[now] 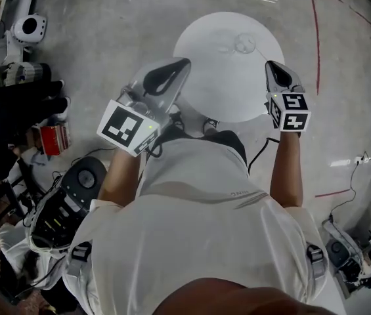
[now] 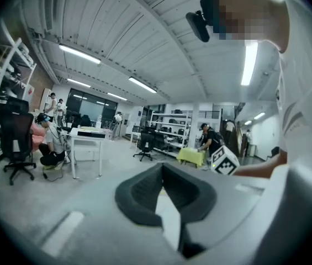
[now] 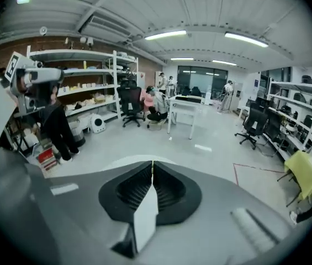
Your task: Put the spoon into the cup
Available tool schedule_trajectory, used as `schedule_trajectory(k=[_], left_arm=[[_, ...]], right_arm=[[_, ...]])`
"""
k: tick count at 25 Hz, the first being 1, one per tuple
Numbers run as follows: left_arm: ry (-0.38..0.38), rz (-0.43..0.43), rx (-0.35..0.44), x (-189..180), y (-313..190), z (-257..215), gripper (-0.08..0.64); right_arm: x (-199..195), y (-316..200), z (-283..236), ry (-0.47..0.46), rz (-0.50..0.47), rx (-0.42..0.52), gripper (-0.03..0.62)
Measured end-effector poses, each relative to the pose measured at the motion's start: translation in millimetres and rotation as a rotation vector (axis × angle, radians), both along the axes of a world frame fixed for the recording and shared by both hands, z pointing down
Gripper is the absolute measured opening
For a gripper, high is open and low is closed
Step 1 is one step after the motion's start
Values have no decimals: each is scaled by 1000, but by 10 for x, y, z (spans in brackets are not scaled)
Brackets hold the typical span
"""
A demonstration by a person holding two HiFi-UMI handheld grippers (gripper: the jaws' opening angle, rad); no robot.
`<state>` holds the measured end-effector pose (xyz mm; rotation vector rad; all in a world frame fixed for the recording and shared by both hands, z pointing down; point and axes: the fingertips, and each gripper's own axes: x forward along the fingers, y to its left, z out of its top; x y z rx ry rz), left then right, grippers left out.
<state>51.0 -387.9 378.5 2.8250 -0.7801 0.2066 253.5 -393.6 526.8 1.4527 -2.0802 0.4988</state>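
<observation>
**Both tools shut & empty above the bench; reach not yet begun**

Person is standing over the scene w/ forearms [image 1: 287, 169] raised, holding the L tool [image 1: 175, 67] and R tool [image 1: 274, 67] up in front of the chest. Both are pointing out across the room rather than down, so neither is lining up on anything. L tool's jaws are meeting tip to tip w/ nothing between them. R tool's jaws are pressing together the same way, also empty. This is reading as a ready pose ahead of the pick.

Just beyond the tools a round white bench [image 1: 201, 87] is sitting. The cup [image 1: 244, 43] is showing only as a faint clear ring toward the bench's far side, nearer the R tool than the L. The spoon: can't pick it out for sure; a thin line beside the cup may be it. Prob. the R tool is better placed to reach, but its jaws are needing to open first.

Floor [image 1: 106, 18] is glossy grey concrete, catching light streaks, w/ a red tape line [image 1: 317, 38] and cables [image 1: 362, 156]. Farther off, shelving [image 3: 84, 76], chairs [image 3: 131, 106], a white desk [image 3: 182, 106] and other people [image 3: 157, 106] are sitting under strip lights [image 3: 167, 35].
</observation>
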Motion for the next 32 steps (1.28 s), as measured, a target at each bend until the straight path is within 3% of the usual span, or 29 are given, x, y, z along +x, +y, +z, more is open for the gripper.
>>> schedule_trajectory(k=[4,10,21,25,29,32], left_arm=[[-6,-27,-19,-12,-89,82,2],[-26,-46,-34,100,-60,125,2],[-35,-74,-46,-15,-41,216,2],[-28,-74,-32,-150,-40,167,2],[-14,-58,-7,-168,8,73,2],[3,-38,27,-178,0,-51,2]], right_arm=[[-106,-221,513,66,-44,-91,12],[-45,-328,1118,141,-34,-174,12],[-91,-448,1551,192,-56,-242,25],[-197,-457,1411,173,-44,-203,58],[-225,-394,879,135,-14,-80,8],[-280,-320,396,66,16,16,6]])
